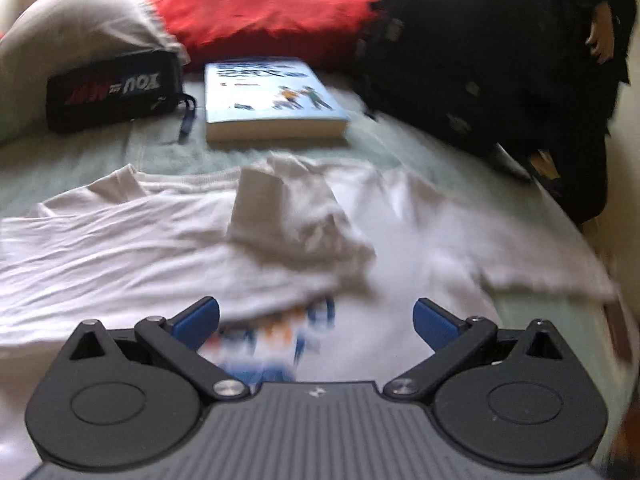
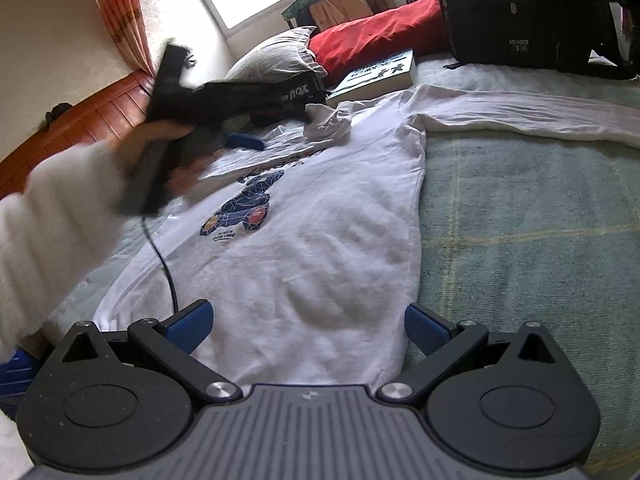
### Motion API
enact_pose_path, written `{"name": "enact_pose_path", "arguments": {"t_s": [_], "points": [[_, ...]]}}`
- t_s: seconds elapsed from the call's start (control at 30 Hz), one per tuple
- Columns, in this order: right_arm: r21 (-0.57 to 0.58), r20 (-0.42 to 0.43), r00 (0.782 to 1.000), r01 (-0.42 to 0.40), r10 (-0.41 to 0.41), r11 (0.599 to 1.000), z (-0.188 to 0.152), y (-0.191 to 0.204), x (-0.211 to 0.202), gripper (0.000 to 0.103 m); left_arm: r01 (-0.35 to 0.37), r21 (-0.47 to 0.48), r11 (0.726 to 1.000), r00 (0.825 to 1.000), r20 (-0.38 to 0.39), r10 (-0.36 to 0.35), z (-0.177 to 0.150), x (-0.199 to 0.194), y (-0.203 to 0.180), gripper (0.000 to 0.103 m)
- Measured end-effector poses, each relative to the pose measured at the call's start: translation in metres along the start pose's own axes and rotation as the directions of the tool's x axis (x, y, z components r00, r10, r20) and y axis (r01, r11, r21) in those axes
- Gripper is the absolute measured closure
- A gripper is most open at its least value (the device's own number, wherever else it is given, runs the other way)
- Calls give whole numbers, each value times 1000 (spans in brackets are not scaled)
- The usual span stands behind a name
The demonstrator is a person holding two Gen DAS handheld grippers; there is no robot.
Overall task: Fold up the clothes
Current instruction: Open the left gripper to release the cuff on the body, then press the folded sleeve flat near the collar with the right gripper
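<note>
A white long-sleeve shirt (image 2: 320, 240) with a blue printed figure (image 2: 248, 208) lies flat on the green bed cover. One sleeve (image 2: 520, 114) stretches out to the right. The other sleeve is folded across the chest, its cuff bunched up (image 1: 288, 216). My left gripper (image 1: 316, 320) is open and empty, just above the print in the left wrist view; it also shows in the right wrist view (image 2: 240, 140), held in a hand. My right gripper (image 2: 306, 326) is open and empty over the shirt's lower hem.
A book (image 1: 272, 100), a black pouch (image 1: 112, 92), a grey pillow (image 1: 72, 40) and a red pillow (image 1: 260, 20) lie at the bed's head. A black backpack (image 2: 528, 16) stands at the right. The green blanket (image 2: 540, 240) lies bare right of the shirt.
</note>
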State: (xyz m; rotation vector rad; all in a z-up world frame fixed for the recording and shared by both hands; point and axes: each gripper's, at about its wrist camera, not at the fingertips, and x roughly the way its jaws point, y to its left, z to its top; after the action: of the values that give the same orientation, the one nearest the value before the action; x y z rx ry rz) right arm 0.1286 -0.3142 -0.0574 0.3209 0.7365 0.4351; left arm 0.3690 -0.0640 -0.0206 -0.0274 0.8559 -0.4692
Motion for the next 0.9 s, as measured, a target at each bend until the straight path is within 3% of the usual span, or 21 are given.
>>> {"name": "enact_pose_path", "arguments": {"t_s": [0.13,0.33,0.4,0.47,0.57,0.73,0.83,0.9], "points": [[-45,-1,1000,7,-8,999,26,4,6,0,19,140,990,1000,-1,-18,-34,-41,-2,1],[-124,39,999,7,-3,992,87,7,28,0,19,302,953,999,41,-32,-79,-88,-14,1],[-134,34,999,6,-2,991,116,5,49,4,-23,351,936,997,82,-6,-90,-96,-18,1],[-128,11,1000,0,1,992,145,2,78,17,-63,386,920,992,121,17,-99,-103,-19,1],[-97,-18,1000,11,-13,995,180,-10,128,34,-91,384,919,988,153,34,-108,-107,-13,1],[-57,-44,998,36,-38,998,214,-28,205,37,-64,291,954,988,155,18,-114,-106,7,1],[-66,-55,997,45,-49,997,220,-32,235,37,-61,257,964,986,163,19,-117,-104,14,1],[-79,-57,997,57,-61,995,222,-34,249,43,-59,242,968,986,163,20,-118,-102,17,1]]}}
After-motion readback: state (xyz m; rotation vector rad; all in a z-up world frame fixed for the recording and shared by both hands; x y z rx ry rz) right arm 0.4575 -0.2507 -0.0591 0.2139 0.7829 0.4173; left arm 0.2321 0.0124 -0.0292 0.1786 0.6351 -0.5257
